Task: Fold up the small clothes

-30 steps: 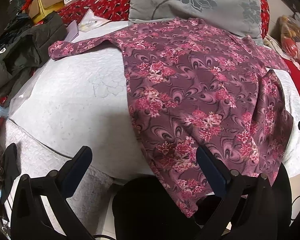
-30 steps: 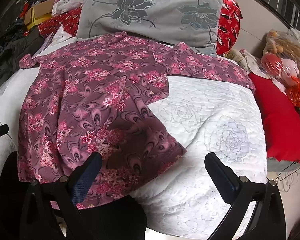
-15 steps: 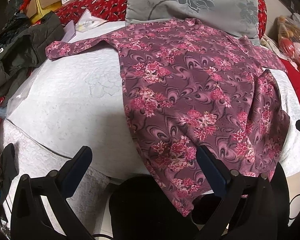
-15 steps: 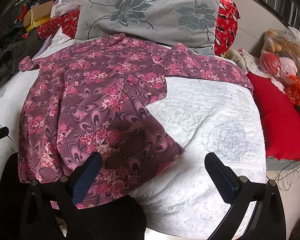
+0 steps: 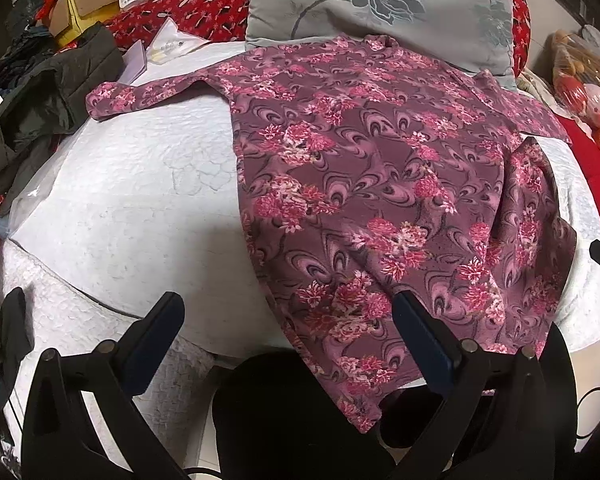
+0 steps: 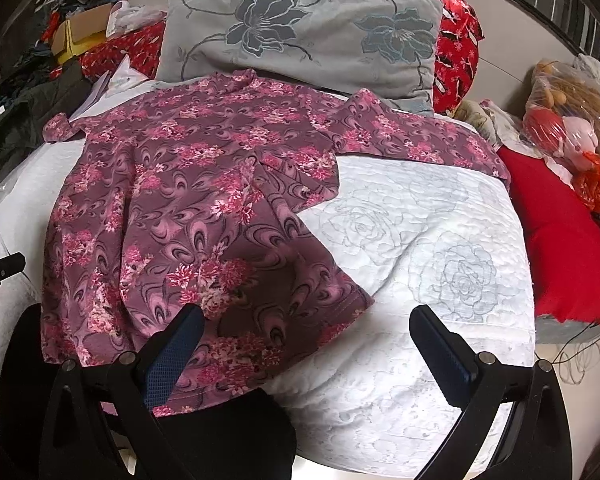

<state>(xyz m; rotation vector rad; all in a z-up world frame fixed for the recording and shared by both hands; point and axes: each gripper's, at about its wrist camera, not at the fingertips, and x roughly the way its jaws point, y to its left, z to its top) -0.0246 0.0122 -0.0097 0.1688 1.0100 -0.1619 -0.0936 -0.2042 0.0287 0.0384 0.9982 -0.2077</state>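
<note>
A purple long-sleeved top with pink flowers lies spread on a white quilted bed, collar toward the pillow and both sleeves stretched out sideways. Its hem hangs over the bed's near edge, and the right lower corner is folded over the body. My left gripper is open above the hem's left part, holding nothing. My right gripper is open near the folded corner, its left finger over the cloth, its right finger over bare quilt.
A grey flowered pillow and a red patterned one lie at the head. Dark jackets and a cardboard box pile up on the left. A red cushion and bagged plush toys sit right. A dark-clothed leg is below.
Both views have shifted slightly, the top sitting a little lower and nearer in frame. The garment itself has not moved, and both grippers stay open.
</note>
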